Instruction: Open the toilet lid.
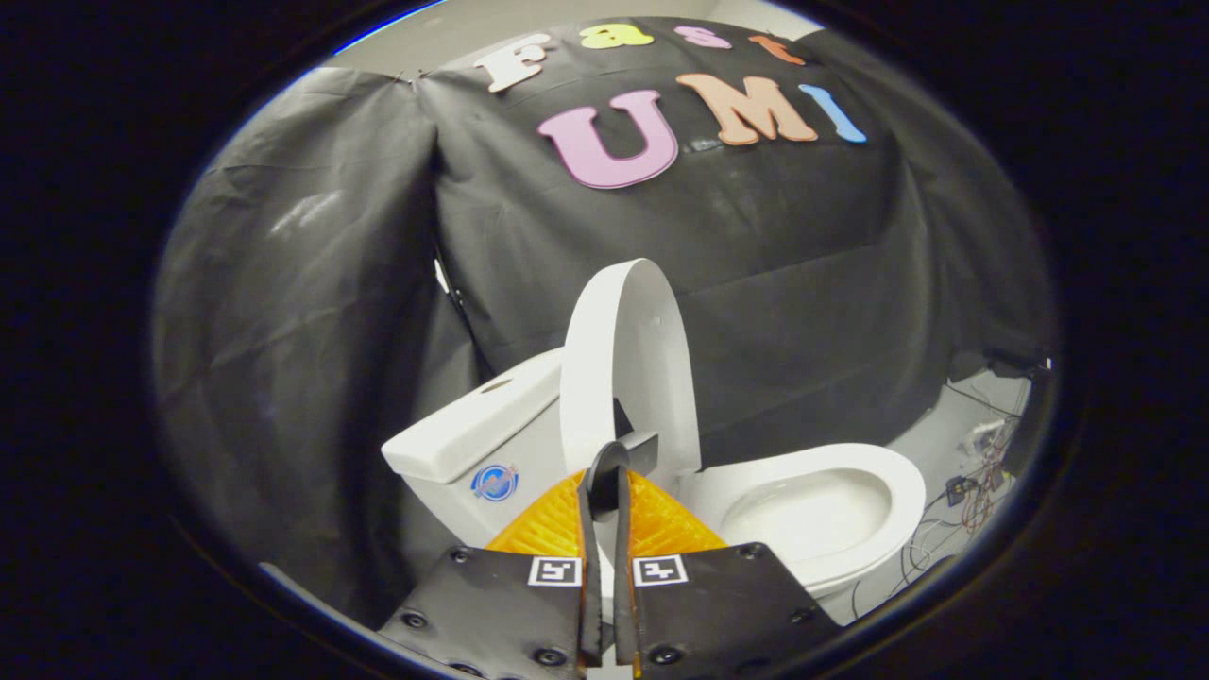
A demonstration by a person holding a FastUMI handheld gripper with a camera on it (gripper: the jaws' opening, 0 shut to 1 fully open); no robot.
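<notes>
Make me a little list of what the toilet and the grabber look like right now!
lid: toilet lid raised, standing about upright
seat: seat down around the open bowl
tank: tank behind the lid
gripper: gripper fingers close together, tips right at the lid's lower edge; whether they pinch it is unclear
floor: cables beyond the bowl

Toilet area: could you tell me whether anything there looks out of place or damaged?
Nothing looks damaged. The lid stands raised over the open bowl; the gripper is nearly closed just before it. Loose wires lie on the floor beyond.
</notes>
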